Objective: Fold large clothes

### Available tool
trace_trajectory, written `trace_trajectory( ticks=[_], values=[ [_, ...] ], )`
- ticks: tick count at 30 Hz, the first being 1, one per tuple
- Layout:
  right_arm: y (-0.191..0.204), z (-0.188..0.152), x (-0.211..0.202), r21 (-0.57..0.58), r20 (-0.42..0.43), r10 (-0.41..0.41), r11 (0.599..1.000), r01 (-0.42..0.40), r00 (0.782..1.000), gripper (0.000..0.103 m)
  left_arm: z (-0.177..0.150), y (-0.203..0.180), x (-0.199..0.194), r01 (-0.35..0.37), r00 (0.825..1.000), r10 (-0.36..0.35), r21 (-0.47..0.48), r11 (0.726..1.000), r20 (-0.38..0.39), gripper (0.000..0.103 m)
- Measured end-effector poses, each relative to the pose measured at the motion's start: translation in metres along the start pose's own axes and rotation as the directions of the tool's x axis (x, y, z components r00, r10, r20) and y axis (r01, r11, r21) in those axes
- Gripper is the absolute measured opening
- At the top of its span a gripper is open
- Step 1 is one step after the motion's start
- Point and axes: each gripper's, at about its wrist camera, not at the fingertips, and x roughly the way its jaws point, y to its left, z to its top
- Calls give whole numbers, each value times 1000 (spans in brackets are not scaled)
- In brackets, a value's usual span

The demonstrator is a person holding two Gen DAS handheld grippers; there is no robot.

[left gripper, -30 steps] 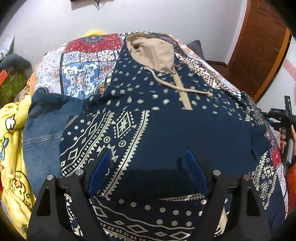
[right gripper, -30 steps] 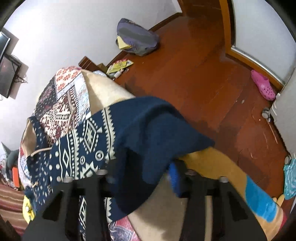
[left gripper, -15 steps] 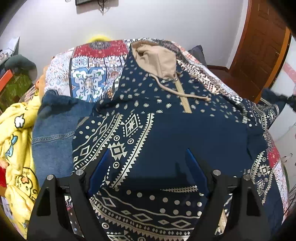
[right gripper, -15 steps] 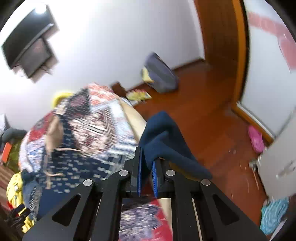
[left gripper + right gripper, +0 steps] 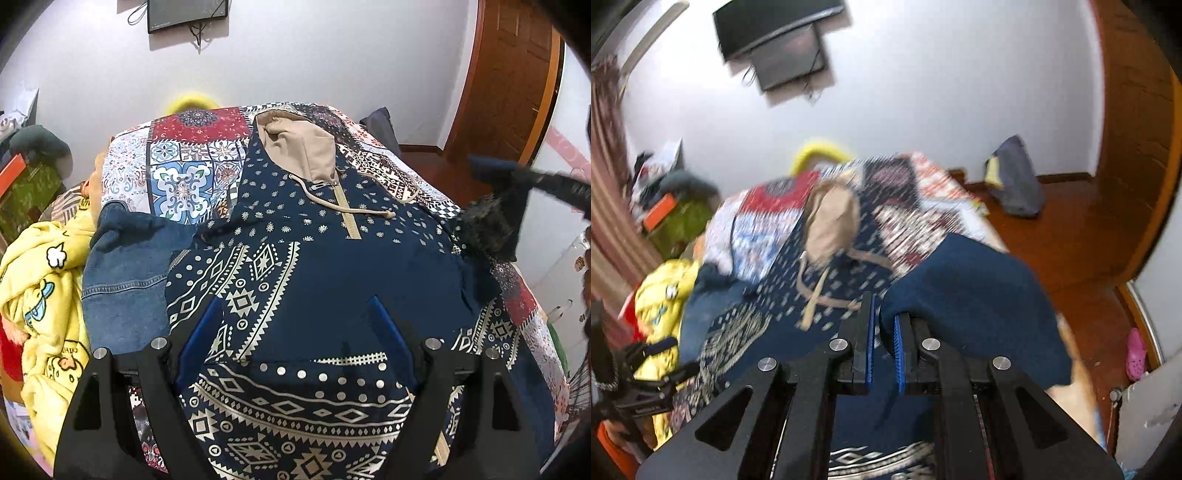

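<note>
A navy hoodie with cream geometric print and a tan hood lies face up on the patchwork bedspread. My left gripper is open and empty, hovering over the hoodie's lower front. My right gripper is shut on the hoodie's plain navy right sleeve, which is lifted and draped over the fingers. In the left wrist view that gripper appears blurred at the right edge with the sleeve hanging from it.
A denim garment and a yellow cartoon blanket lie at the bed's left side. A TV hangs on the far wall. A grey bag sits on the wooden floor, with a door at right.
The right gripper has lifted the sleeve and swung it leftward over the bed toward the hoodie's body. The left gripper has stayed open and tilted up slightly.
</note>
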Motion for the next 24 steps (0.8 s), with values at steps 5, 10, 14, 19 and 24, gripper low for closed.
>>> trace_trajectory(
  ticks=[5,10,14,19,24],
  values=[
    [29,-28,53,-44,-154,32,998,-40,987,8,-10,5,0,-2,1000,2,16,1000,-16,81],
    [46,-58,84,-80,-263,30,995,-53,964,8,-22,5,6,-11,999,13,44,999,-46,81],
    [46,-72,91,-89,-317,20,995,-51,948,8,-28,3,11,-10,997,13,54,999,-70,81],
    [43,-81,83,-87,-419,53,991,-98,906,20,-24,-8,11,-4,997,10,77,997,-72,81],
    [33,-82,45,-96,-405,83,987,-133,911,25,-8,-33,2,20,999,-15,122,992,-41,81]
  ],
)
